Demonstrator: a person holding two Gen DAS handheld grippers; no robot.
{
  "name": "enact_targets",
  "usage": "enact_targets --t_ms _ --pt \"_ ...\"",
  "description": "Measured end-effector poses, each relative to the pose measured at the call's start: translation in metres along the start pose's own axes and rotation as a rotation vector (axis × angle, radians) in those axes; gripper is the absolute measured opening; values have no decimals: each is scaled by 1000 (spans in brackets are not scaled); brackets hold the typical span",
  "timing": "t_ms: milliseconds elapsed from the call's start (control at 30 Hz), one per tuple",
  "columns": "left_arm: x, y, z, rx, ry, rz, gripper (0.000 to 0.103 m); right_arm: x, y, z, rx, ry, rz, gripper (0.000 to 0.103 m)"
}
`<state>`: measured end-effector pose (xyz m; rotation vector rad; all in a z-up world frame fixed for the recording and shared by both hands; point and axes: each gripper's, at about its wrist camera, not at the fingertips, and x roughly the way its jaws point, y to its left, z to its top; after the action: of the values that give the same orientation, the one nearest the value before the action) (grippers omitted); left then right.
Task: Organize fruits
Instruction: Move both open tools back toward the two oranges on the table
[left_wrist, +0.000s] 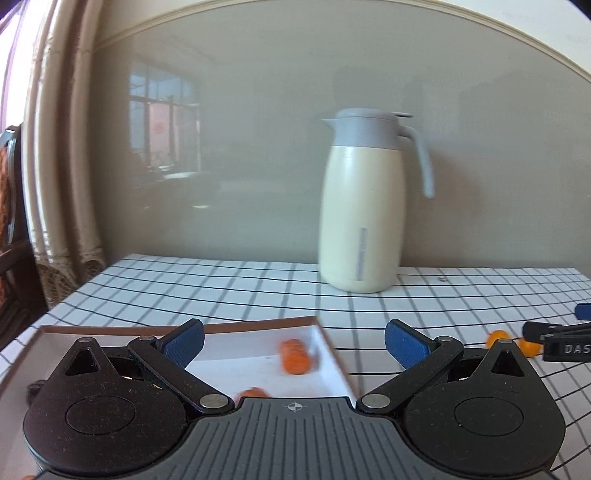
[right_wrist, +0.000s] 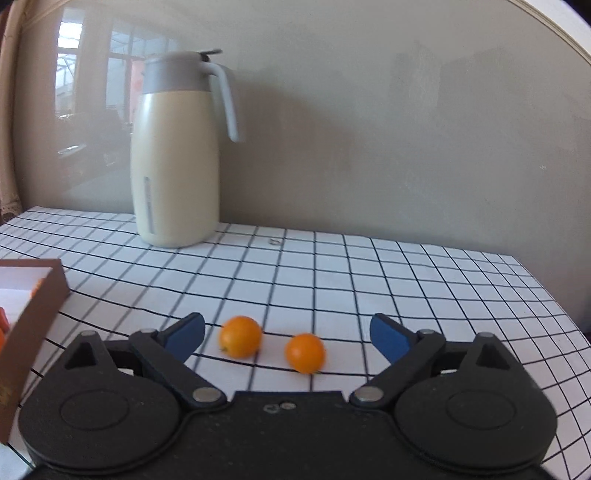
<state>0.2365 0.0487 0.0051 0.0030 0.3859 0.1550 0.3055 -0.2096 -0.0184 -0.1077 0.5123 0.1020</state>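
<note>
Right gripper (right_wrist: 287, 338), jaws wide, is framing 2 oranges (right_wrist: 240, 336) between its pads; left gripper (left_wrist: 294, 343), wide, is hovering over box (left_wrist: 334, 360).

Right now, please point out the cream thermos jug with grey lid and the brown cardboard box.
cream thermos jug (right_wrist: 177, 166), right wrist view, middle of its body.
brown cardboard box (right_wrist: 40, 314), right wrist view, outer side wall.

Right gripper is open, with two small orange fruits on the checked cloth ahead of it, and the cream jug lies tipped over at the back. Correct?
Not quite. In the right wrist view the cream jug stands upright. The right gripper is open, both orange fruits ahead.
</note>
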Motion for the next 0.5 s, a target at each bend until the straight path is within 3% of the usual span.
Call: enact_targets --t_ms 67,233,367,500 --pt "1 -16 0 14 -2 -27 103 3 -7 -3 2 18 -18 85" --pt "13 -58 -3 58 29 -76 103 14 -17 -9 2 67 -24 67" --pt "28 -92 -9 99 77 -121 103 19 -22 -10 3 75 -16 64" --pt "40 -118 -13 137 115 -154 89 24 -24 -12 -1 99 21 56"
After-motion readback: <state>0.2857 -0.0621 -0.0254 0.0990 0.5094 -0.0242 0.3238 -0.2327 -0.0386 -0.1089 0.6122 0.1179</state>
